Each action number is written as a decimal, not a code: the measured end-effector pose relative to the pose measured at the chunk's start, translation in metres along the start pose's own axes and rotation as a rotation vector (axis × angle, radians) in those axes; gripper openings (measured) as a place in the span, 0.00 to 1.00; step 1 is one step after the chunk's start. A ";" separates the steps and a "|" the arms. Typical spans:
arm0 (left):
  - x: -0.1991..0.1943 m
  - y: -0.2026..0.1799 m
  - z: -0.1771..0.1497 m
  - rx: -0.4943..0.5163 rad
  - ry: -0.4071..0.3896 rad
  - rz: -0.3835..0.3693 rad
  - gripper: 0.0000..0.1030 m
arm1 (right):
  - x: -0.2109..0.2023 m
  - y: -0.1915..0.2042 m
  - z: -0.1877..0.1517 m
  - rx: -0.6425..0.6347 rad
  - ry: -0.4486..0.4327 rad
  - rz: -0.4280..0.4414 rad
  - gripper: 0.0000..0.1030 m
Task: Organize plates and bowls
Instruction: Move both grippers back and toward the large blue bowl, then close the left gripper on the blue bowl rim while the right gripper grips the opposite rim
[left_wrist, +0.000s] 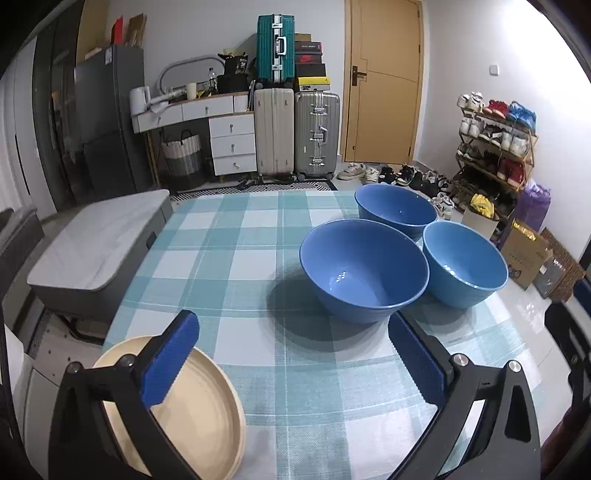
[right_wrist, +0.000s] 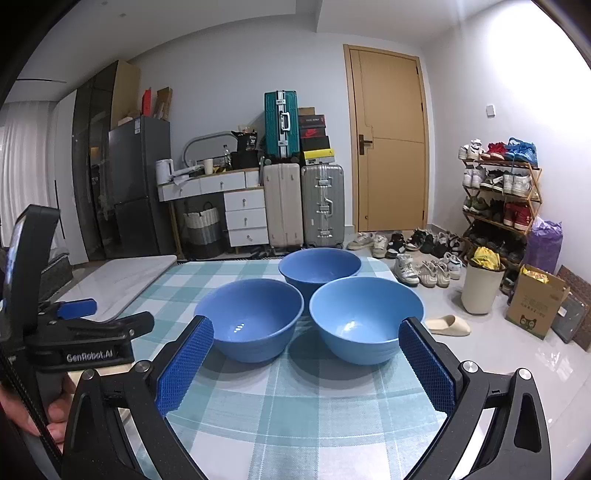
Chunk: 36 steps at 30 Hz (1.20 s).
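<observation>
While both grippers hover wide apart and empty, three blue bowls (right_wrist: 314, 295) cluster on a checked tablecloth (left_wrist: 240, 258).
Left gripper (left_wrist: 291, 354): cream plate (left_wrist: 192, 406) at seven o'clock. Right gripper (right_wrist: 306, 365): bowls at twelve.

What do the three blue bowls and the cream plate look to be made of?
The three blue bowls look like glazed ceramic or glossy melamine: sharp light glints sit on their smooth insides. The cream plate has a duller, matte surface with a raised rim, possibly ceramic or plastic; the views cannot settle which.
</observation>
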<state>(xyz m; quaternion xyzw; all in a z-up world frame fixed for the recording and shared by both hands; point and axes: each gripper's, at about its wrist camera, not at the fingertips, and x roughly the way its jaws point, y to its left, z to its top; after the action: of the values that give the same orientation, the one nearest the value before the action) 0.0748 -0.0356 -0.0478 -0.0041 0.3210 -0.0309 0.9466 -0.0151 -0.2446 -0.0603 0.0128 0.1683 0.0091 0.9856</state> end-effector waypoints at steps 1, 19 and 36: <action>0.002 0.000 0.001 -0.003 0.002 -0.001 1.00 | 0.001 0.000 0.000 -0.003 -0.002 0.001 0.99; 0.103 0.020 0.051 -0.014 0.279 -0.041 1.00 | 0.071 -0.016 0.014 0.069 0.047 0.027 0.99; 0.193 -0.004 0.081 0.142 0.423 -0.100 0.76 | 0.121 -0.032 0.005 0.143 0.117 0.116 0.99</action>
<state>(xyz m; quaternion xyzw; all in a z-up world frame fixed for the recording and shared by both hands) 0.2765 -0.0526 -0.1002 0.0531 0.5085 -0.1005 0.8535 0.1017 -0.2742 -0.0963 0.0924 0.2248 0.0549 0.9685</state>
